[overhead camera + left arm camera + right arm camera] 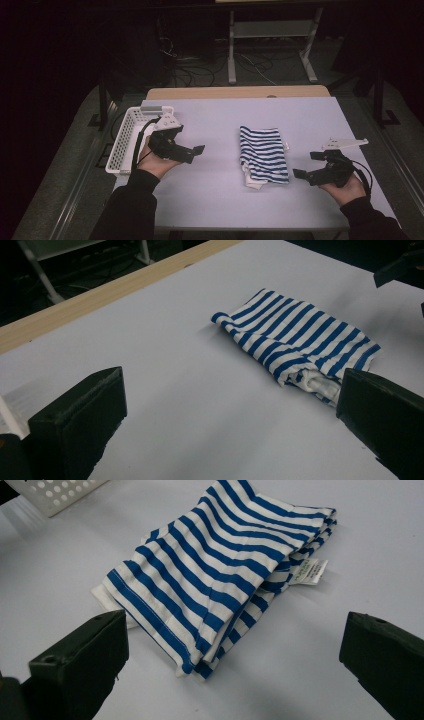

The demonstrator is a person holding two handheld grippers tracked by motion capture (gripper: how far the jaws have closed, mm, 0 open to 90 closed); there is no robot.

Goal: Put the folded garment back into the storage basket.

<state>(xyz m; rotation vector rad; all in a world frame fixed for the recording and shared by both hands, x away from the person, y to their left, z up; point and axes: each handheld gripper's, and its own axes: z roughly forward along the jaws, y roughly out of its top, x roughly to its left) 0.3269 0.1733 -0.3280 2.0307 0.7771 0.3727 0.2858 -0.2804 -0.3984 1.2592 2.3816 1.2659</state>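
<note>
Currently I see the folded striped cloth lying flat mid-table, slightly right of centre, blue and white stripes, white layer poking out at its near edge, small label sticking out one side. Nothing touching it. Left gripper hovers to its left, jaws wide apart, empty, pointed toward the cloth. Right gripper hovers to its right near the table edge, jaws also spread, empty. White basket sits at the far-left table edge, behind the left gripper.
</note>
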